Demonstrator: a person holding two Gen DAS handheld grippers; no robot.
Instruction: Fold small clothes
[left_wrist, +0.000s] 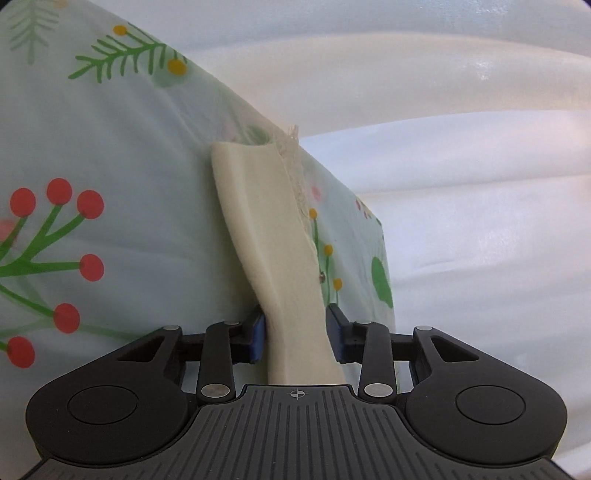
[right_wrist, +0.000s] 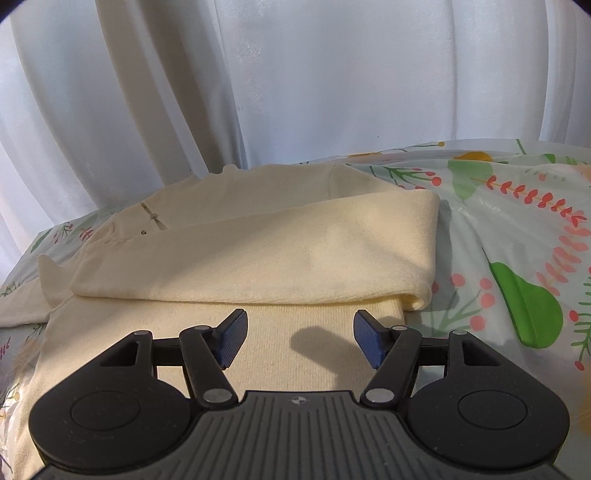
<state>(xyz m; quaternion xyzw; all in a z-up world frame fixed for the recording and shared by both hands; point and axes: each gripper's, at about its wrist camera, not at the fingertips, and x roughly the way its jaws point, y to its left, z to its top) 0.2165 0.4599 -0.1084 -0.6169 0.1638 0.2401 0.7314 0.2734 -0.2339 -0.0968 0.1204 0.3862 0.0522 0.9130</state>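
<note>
A cream knitted garment (right_wrist: 236, 243) lies on the floral tablecloth (right_wrist: 517, 229), with one part folded across its middle as a thick band. My right gripper (right_wrist: 299, 339) is open and empty, hovering just above the garment's near part. In the left wrist view my left gripper (left_wrist: 297, 332) is shut on a cream strip of the garment (left_wrist: 266, 229), which stretches away from the jaws over the tablecloth (left_wrist: 110, 147) to a lace-edged end. The rest of the garment is out of that view.
White curtains (right_wrist: 295, 81) hang behind the table. The table edge runs close behind the garment in the right wrist view, and diagonally in the left wrist view, with curtain fabric (left_wrist: 461, 147) beyond it.
</note>
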